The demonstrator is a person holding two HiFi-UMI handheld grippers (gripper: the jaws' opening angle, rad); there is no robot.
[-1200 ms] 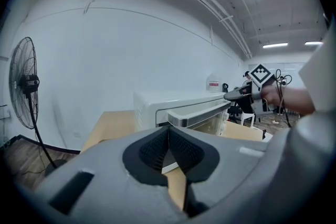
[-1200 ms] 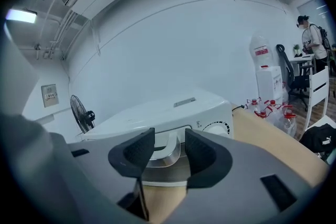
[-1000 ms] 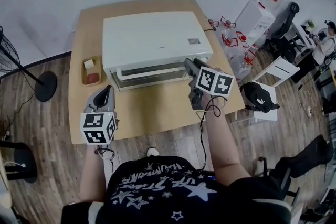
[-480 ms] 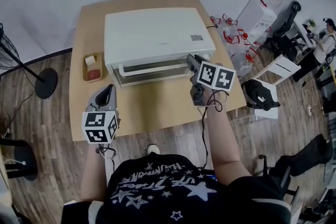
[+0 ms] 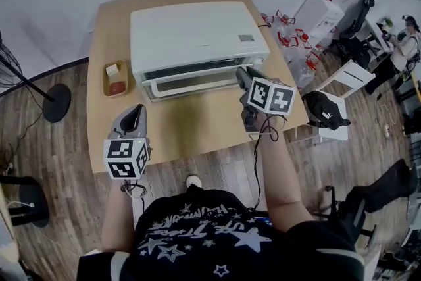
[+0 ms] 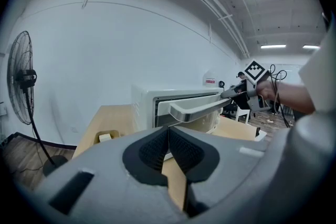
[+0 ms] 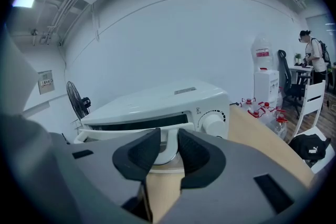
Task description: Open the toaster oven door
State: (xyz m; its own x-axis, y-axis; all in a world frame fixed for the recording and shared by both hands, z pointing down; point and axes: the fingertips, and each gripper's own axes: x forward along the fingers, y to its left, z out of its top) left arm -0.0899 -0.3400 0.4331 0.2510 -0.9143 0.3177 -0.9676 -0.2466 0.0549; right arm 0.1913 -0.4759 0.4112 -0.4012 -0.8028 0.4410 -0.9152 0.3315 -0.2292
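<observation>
The right claw (image 5: 243,74) stays at the three o'clock end of the handle (image 7: 167,148), its jaws just closing onto it. The toaster oven (image 5: 197,33) sits at the desk's (image 5: 197,131) twelve o'clock. Only the left gripper view shows the door (image 6: 202,119) ajar (top edge leaning out). The left claw (image 5: 136,112) is closed and empty.

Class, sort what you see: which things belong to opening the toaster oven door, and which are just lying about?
Belong to the job:
toaster oven
door handle
right tool, whose jaws have just been closing, now gripping the handle

Just lying about:
small tray on the table
left tool, shut and holding nothing
fan
black bag
</observation>
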